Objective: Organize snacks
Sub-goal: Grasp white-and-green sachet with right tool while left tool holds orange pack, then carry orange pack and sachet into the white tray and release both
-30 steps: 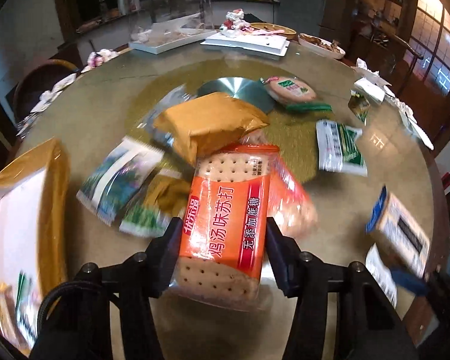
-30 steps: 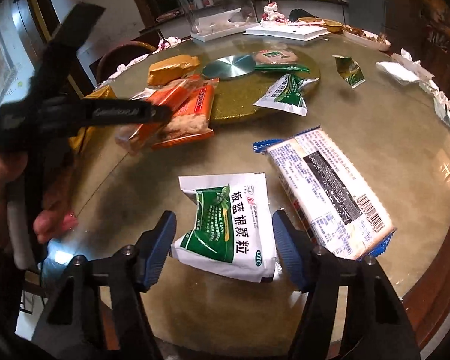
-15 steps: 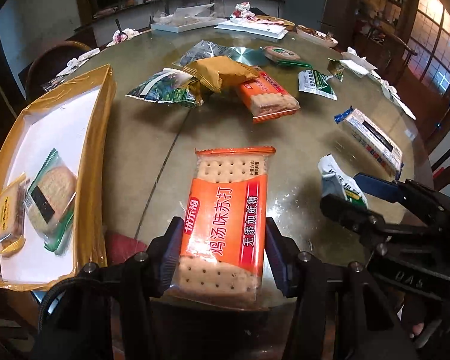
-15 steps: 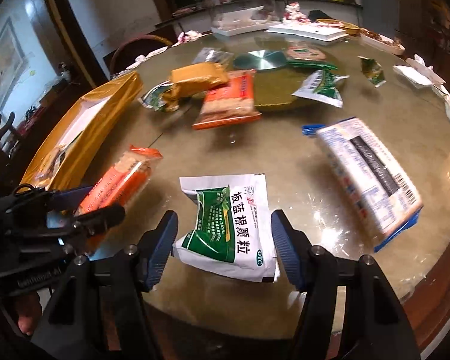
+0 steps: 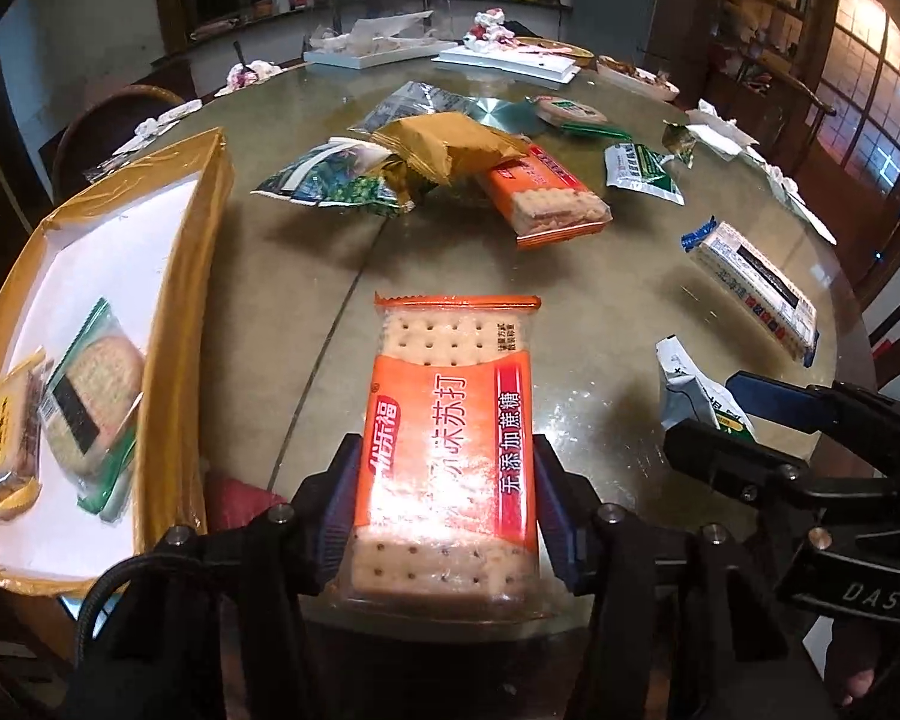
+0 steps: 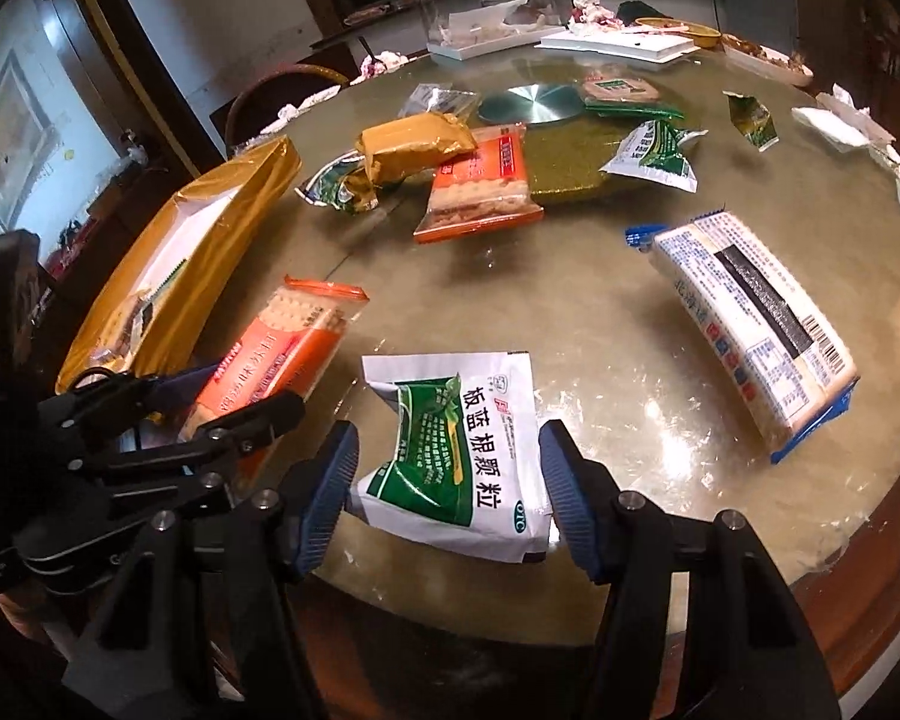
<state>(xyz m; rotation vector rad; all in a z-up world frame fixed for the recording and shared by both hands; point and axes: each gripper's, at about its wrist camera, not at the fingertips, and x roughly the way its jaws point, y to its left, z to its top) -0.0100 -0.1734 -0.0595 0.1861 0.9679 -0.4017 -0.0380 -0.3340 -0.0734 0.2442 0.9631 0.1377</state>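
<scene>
orange cracker pack (image 5: 450, 450) sits pinched between the blue pads of the left tongs (image 5: 447, 507), its long sides pressed by both pads, held over the near edge of the round surface (image 5: 306, 300). just to its left lies a gold tray (image 5: 180, 300) with a white floor, and inside it rest a green-edged cake pack (image 5: 93, 396) and a smaller yellow pack (image 5: 9, 438), touching each other

the right tongs (image 6: 447, 495) grip a white and green sachet (image 6: 462, 450), pads against its two sides, its lower corner crumpled, also near the front edge of the surface. in the right view the left tongs with the orange pack show just left of the sachet, close but apart

farther back on the surface a second orange pack (image 5: 543, 195) lies under the end of a tan bag (image 5: 450, 144), which rests partly on a green leafy bag (image 5: 330, 180). a white pack with blue ends (image 6: 756, 324) lies off to the right, well apart from the pile. another white and green sachet (image 5: 642, 171) lies near the middle, beside a shiny metal disc (image 6: 531, 102). crumpled tissues (image 5: 720, 132) dot the far rim
</scene>
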